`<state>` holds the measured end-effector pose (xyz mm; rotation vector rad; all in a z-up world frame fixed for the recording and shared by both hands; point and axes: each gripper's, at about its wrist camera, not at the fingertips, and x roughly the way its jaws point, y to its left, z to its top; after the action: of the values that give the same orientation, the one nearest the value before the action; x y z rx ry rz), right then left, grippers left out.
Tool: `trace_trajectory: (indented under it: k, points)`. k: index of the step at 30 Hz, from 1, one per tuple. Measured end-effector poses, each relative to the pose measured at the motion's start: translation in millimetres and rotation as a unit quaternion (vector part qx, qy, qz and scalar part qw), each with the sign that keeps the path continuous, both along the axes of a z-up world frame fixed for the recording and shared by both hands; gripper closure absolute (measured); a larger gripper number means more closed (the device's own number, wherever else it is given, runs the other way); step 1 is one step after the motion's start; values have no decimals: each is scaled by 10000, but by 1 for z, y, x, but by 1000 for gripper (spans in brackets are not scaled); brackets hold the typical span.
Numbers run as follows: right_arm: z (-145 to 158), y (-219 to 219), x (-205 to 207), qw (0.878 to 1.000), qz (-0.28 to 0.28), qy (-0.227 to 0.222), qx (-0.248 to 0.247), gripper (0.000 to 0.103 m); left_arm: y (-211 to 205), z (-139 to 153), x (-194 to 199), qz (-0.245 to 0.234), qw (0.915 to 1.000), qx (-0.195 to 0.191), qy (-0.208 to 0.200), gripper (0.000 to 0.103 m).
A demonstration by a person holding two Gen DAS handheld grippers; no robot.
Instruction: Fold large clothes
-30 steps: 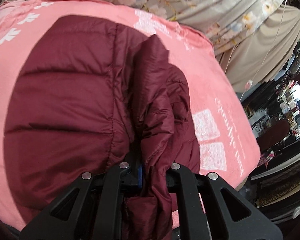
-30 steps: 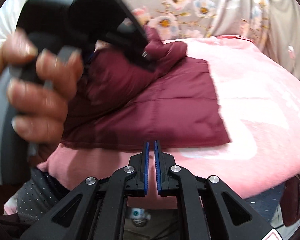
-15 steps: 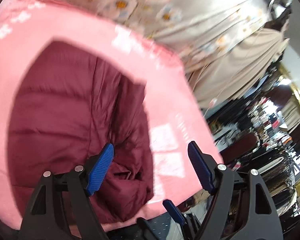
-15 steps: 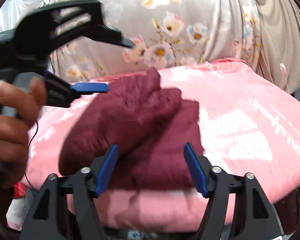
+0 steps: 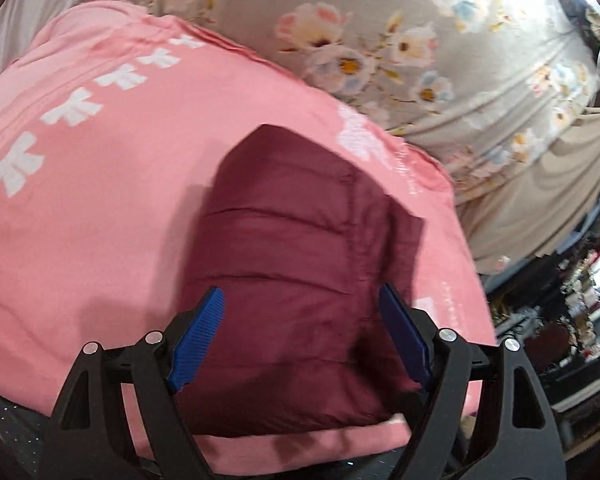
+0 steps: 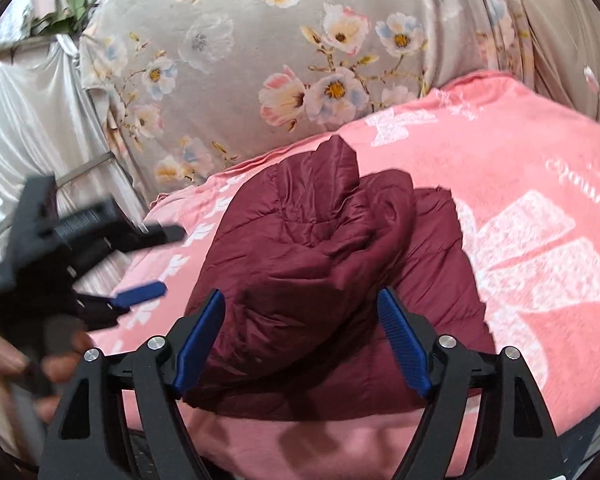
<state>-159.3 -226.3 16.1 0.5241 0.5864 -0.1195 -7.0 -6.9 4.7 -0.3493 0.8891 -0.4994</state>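
Note:
A dark maroon quilted puffer jacket (image 5: pixel 292 264) lies folded into a compact block on the pink blanket (image 5: pixel 100 184). In the right wrist view the jacket (image 6: pixel 320 264) shows a bulky folded layer on top with a pointed bit sticking up at the back. My left gripper (image 5: pixel 300 336) is open and empty, hovering over the jacket's near edge. It also shows at the left of the right wrist view (image 6: pixel 156 264), held by a hand. My right gripper (image 6: pixel 300 332) is open and empty, just in front of the jacket.
The pink blanket (image 6: pixel 540 240) with white bow prints covers the raised surface. A grey floral curtain (image 6: pixel 280 60) hangs behind it. A beige drape (image 5: pixel 540 200) and cluttered dark shelves (image 5: pixel 580 320) stand to the right. The blanket's front edge drops off near me.
My left gripper let go of the maroon fabric and opened, then drew back to the left. My right gripper went from shut to open. The jacket now rests folded.

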Motion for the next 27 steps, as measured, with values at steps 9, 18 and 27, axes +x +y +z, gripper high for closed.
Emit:
trace_trajectory:
  k: [9,18,27]
  points:
    - [3,-15,15,9985,-352,85,419,79,-8,-24,12,147,9985,533,4,31]
    - [9,-28,-29,9966,-793,8,-207,96,-31,-28,3,-215,9983,546,14,37]
    - [-37,-57,-38,9888,-1138,817,-507,97,-63,-44,-9,-558,9950,823,49,43]
